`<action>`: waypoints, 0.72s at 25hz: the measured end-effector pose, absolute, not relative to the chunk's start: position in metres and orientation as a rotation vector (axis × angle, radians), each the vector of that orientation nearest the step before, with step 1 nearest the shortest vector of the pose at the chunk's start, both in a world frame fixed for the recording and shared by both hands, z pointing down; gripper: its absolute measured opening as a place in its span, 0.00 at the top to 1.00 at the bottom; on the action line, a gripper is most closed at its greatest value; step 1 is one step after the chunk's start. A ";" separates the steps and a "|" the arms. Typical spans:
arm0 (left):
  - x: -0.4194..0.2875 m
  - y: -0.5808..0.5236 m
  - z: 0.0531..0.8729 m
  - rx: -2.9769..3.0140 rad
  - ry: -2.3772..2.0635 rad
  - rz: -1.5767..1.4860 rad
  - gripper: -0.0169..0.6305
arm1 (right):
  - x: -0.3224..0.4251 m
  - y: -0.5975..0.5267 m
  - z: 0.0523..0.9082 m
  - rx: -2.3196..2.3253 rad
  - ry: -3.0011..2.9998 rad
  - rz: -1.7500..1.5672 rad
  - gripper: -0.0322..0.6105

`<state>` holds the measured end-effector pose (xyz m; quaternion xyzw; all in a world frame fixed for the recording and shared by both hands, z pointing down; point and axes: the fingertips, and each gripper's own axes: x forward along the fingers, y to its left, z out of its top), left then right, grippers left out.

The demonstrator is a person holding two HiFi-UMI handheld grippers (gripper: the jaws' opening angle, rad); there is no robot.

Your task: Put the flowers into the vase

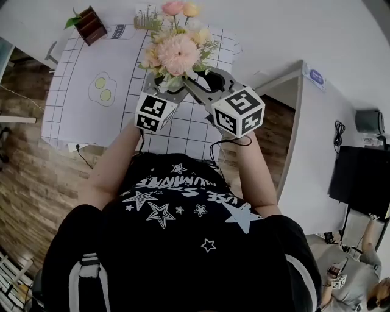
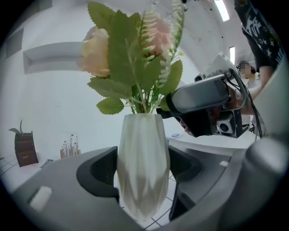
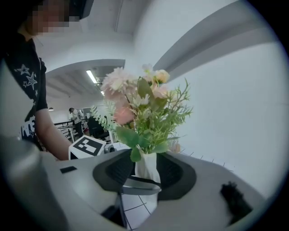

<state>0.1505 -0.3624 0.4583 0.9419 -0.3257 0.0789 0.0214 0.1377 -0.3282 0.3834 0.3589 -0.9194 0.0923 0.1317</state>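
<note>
Nearest in the head view, a person in a black star-print shirt reaches both arms forward over the surface. The left hand-held gripper is clamped on the pale faceted vase, with a dark pad pressing against each side of its body. The right hand-held gripper comes in from the other side with its jaws spread wide. The vase shows between them, and neither pad presses on it. The flowers, pink and peach blooms with green leaves, stand in the vase's mouth, between the two grippers and above a gridded cloth. Farther back on the surface are a dark wooden holder with a leaf and a small sprig ornament.
</note>
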 end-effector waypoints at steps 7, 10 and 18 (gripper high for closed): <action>0.150 -0.362 0.459 2.930 -1.012 0.242 0.44 | 0.151 -0.319 0.389 1.105 -2.679 0.323 0.70; 0.150 -0.362 0.460 2.939 -1.018 0.257 0.44 | 0.155 -0.316 0.391 1.112 -2.679 0.334 0.70; 0.149 -0.360 0.459 2.950 -1.030 0.253 0.39 | 0.163 -0.309 0.399 1.143 -2.718 0.416 0.70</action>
